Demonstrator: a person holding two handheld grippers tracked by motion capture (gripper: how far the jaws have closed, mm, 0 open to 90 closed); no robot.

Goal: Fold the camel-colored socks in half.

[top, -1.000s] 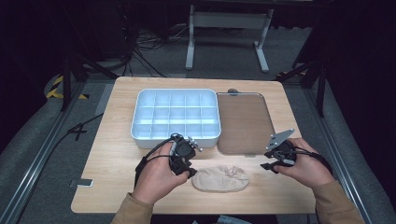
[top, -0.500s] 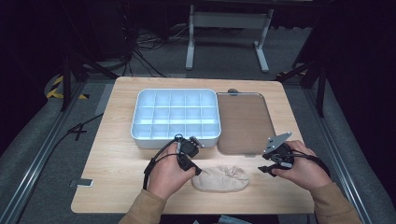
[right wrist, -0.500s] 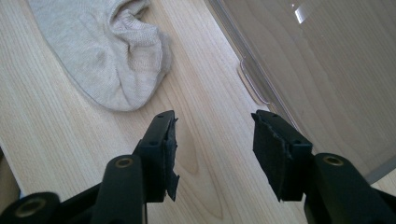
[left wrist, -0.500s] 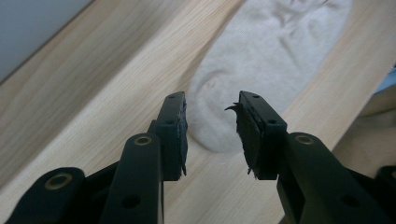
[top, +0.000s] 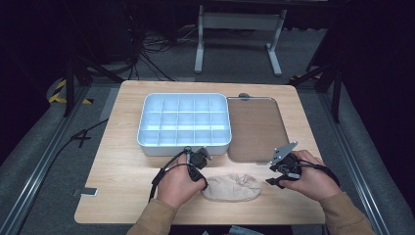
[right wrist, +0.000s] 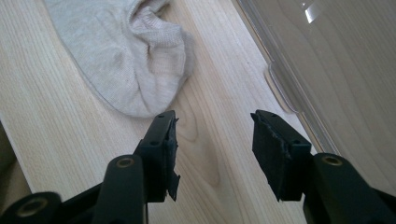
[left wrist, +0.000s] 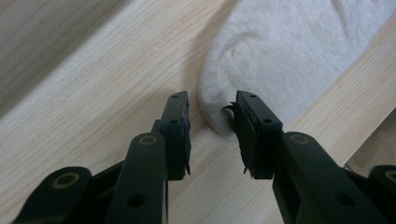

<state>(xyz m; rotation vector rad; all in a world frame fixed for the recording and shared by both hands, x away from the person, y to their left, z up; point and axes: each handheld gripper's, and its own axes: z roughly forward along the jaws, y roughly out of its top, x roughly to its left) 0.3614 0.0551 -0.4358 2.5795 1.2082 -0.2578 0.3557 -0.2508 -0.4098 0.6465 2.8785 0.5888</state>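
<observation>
1. Near the front edge of the pale wooden bench (top: 122,186) lies a beige, limp cotton sock (top: 231,187), stretched left to right between my two hands.
2. My left gripper (top: 200,177) sits at the sock's left end. In the left gripper view its black fingers (left wrist: 176,126) stand apart, one on each side of the rounded tip of the sock (left wrist: 280,60); the right-hand one touches the cloth, and nothing is clamped.
3. My right gripper (top: 274,178) is just beside the sock's right end, with the grey three-cornered plate on top of it. In the right gripper view its fingers (right wrist: 161,144) are spread wide over bare wood, and the ribbed, open end of the sock (right wrist: 126,60) lies just beyond the left one, apart from it.
4. Farther back on the bench stands a white plastic organiser box with many small square compartments (top: 184,122), left of centre.
5. Just to the right of that box lies a clear, flat rectangular plastic lid (top: 255,128), wood showing through it. Its near corner (right wrist: 327,70) lies close to my right gripper.
6. Behind the bench, on the grey floor, stands a white metal frame (top: 239,29) among dark cables.
</observation>
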